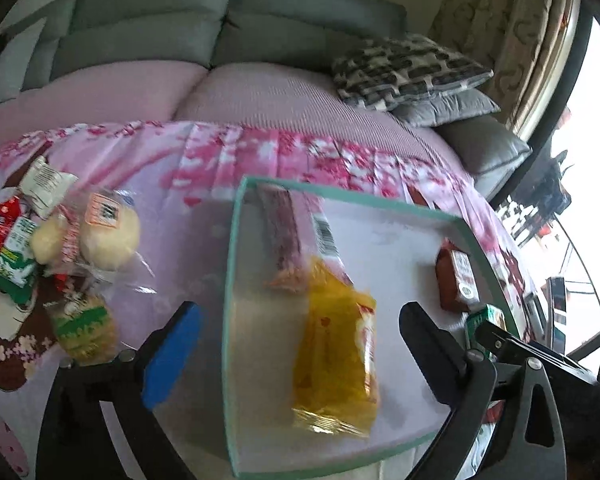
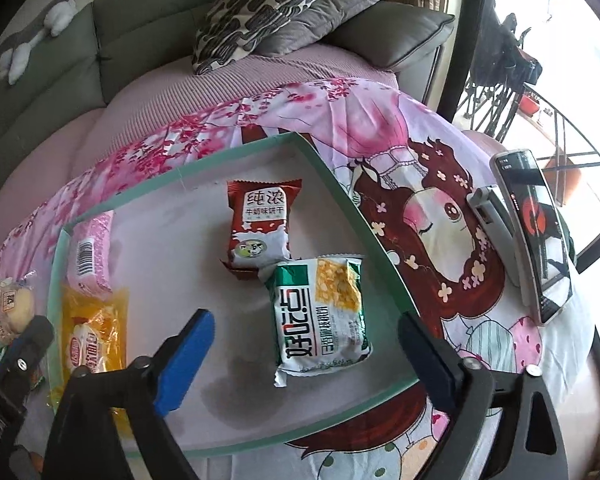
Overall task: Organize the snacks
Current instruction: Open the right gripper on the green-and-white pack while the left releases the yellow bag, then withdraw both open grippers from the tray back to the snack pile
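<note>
A: Behind the work surface stood a grey sofa (image 1: 228,28) with a pink cover. On it lay a printed pink cloth (image 2: 440,184) bearing a shallow tray (image 2: 228,148) with a teal rim.

B: Tray contents?

A: Four packets. Right view: red-brown biscuit packet (image 2: 258,226) near tray centre, green-and-white packet (image 2: 320,320) just beside it at 5 o'clock, their corners touching or overlapping; could not tell which. Pink packet (image 2: 90,256) at the 9 o'clock wall, with the yellow packet (image 2: 94,336) below it, its lower end hidden behind a gripper finger.

B: Tongs?

A: Left gripper (image 1: 300,344) stood wide, with the yellow packet lying between the fingers, pads clear of it. Right gripper (image 2: 308,356) stood wide too, the green-and-white packet between its fingers, unpressed.

B: Anything unsorted?

A: Heap of loose snacks (image 1: 60,248) on the cloth at 9 o'clock in the left view, blurred and cut by the frame edge; count not readable. In the left view the right gripper covered most of the green-and-white packet. Phone (image 2: 536,232) on a stand sat at 3 o'clock of the tray.
</note>
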`<state>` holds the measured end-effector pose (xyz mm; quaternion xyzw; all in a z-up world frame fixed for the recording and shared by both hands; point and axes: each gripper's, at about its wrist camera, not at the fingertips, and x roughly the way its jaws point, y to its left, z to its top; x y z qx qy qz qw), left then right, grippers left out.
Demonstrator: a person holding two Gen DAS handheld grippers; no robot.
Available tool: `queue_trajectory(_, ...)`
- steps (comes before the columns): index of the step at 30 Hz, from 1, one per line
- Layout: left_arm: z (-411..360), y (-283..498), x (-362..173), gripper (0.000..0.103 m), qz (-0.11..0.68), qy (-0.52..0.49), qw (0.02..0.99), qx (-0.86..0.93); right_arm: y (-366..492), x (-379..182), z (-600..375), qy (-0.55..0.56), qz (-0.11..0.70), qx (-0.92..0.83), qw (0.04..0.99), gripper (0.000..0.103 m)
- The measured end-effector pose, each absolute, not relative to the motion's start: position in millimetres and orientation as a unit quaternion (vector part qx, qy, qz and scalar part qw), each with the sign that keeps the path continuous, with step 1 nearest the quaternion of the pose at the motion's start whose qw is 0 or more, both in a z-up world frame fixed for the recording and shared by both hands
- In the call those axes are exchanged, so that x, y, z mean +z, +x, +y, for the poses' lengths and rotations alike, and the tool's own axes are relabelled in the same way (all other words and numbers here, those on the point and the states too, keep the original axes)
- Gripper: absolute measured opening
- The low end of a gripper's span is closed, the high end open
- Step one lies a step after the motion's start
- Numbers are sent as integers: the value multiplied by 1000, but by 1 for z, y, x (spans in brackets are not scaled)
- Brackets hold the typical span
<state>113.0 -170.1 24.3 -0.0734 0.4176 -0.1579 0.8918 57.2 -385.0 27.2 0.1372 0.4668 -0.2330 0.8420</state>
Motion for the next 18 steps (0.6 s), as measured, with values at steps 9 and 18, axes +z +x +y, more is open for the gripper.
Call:
queue_trajectory(9, -135, 118, 28, 100, 386, -73, 918, -55, 65, 29, -370, 121, 461, -214, 852, 103)
queue_trajectory(18, -76, 121, 25, 100, 392, -96, 913, 54, 79, 34, -335, 91, 461, -177, 865, 103)
